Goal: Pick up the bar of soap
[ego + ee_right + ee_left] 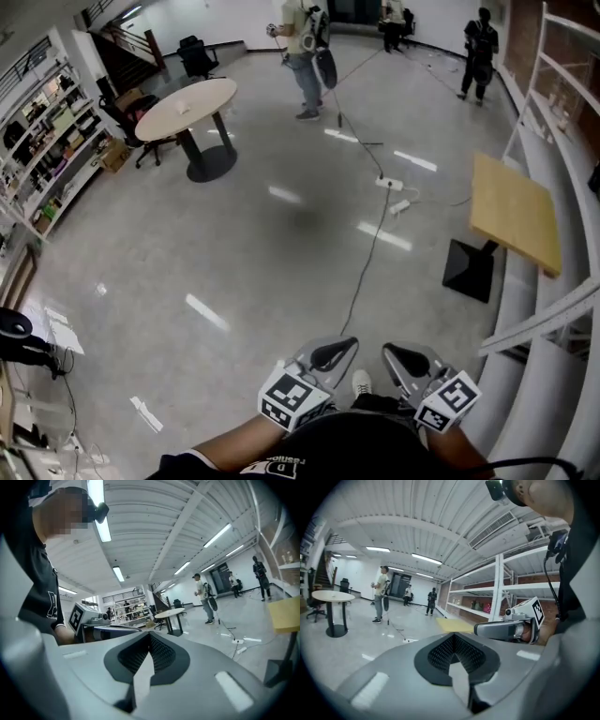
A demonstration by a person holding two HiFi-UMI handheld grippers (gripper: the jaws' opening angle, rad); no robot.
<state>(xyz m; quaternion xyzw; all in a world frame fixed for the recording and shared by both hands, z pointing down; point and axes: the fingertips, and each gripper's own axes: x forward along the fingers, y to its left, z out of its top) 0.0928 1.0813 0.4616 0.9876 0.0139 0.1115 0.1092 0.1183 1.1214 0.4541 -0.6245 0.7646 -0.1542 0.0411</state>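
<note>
No bar of soap shows in any view. In the head view both grippers are held close to the person's body, over bare floor and pointing out into the room. My left gripper (335, 354) has its jaws together with nothing between them, and its own view shows the pads (440, 653) meeting. My right gripper (401, 358) is shut and empty as well, its pads (159, 656) closed on each other. Each gripper appears in the other's view: the right gripper (506, 628) and the left gripper (98, 624) sit side by side.
A round white table (187, 106) with chairs stands at the far left. A yellow-topped stand (514, 211) and long metal shelving (562, 122) line the right. A cable with a power strip (389, 184) runs across the floor. Three people (305, 47) stand far off. Stocked shelves (47, 150) fill the left wall.
</note>
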